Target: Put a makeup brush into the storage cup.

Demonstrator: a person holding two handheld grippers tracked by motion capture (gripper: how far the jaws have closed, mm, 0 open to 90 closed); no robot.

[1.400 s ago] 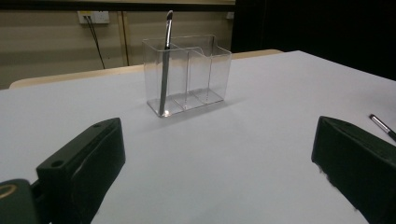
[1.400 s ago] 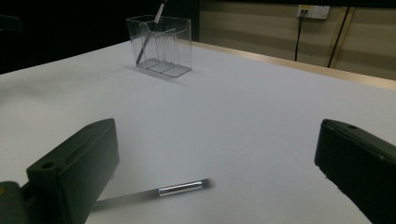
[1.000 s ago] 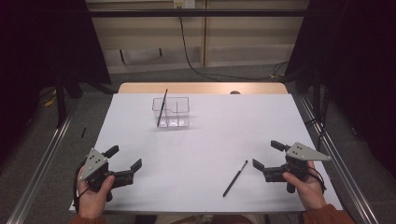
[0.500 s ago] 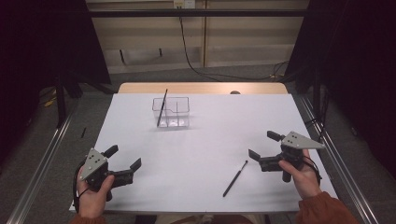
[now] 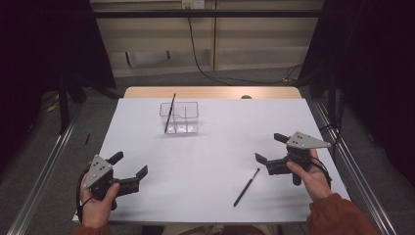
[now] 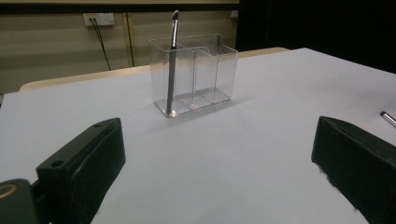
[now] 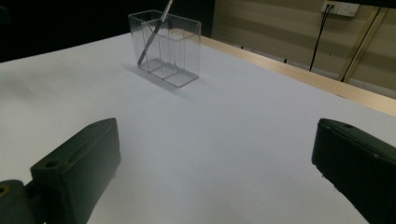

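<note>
Right tool had shifted up and away from the person's edge since the earlier frames, ending farther up the desk beside the loose brush; left tool sat in the same spot near the front left corner. Both tools were spread wide with nothing between the jaws, and both gripper views showed bare white surface in the gap. White desk had a strip of pale wood along its far edge. Clear organizer stood upright toward the far middle-left, divided into compartments, with one dark brush standing tilted in its left end compartment, bristle tip sticking above the rim. Same organizer showed ahead of the left tool, and again in the right gripper view. Loose brush lay flat on the desk at front right, angled, just below and left of the right tool, not touching it; it had not moved from earlier. Its tip peeked in at the right edge of the left gripper view. Room was dim: beige wall panels behind, a black cable hanging down to grey floor, dark curtains both sides, metal rails flanking the desk.
</note>
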